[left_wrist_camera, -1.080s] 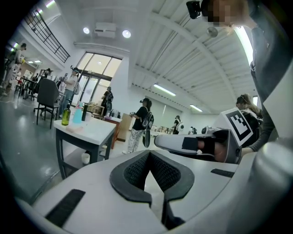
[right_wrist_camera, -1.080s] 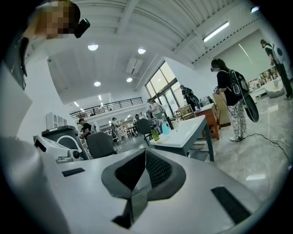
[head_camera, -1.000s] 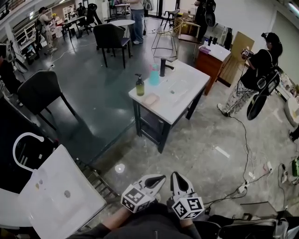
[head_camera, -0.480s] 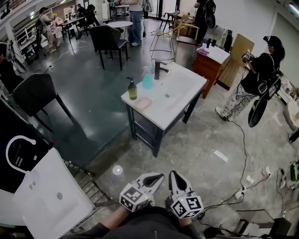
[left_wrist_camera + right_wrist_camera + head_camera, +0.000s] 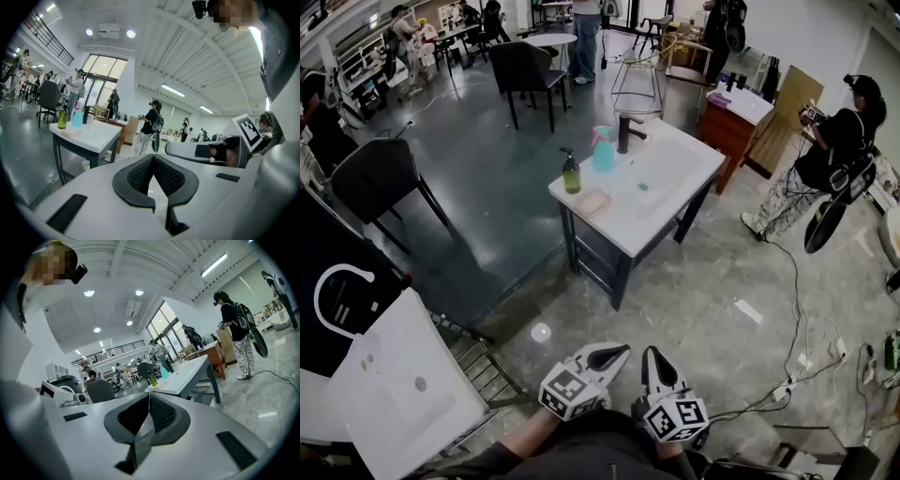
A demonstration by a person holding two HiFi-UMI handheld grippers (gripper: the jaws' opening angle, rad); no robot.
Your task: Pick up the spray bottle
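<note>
The spray bottle (image 5: pixel 604 150), pale blue with a pink head, stands upright at the far left corner of a white sink table (image 5: pixel 675 187), some way ahead of me. It also shows as the small bottle (image 5: pixel 78 116) in the left gripper view and the tiny bottle (image 5: pixel 164 367) in the right gripper view. Both grippers hang low in front of my body, far from the table. The left gripper (image 5: pixel 614 352) is shut and empty. Beside it the right gripper (image 5: pixel 649 354) is shut and empty too.
On the table stand a green pump bottle (image 5: pixel 571 174), a black faucet (image 5: pixel 623 134) and a pale soap bar (image 5: pixel 593 202). A white panel (image 5: pixel 403 394) leans at lower left. Black chairs (image 5: pixel 380 183), a person (image 5: pixel 825 159) and floor cables (image 5: pixel 787 375) surround the path.
The table and the white panel have shifted a little in the head view as I moved. Both grippers stay shut side by side in the same pose.
</note>
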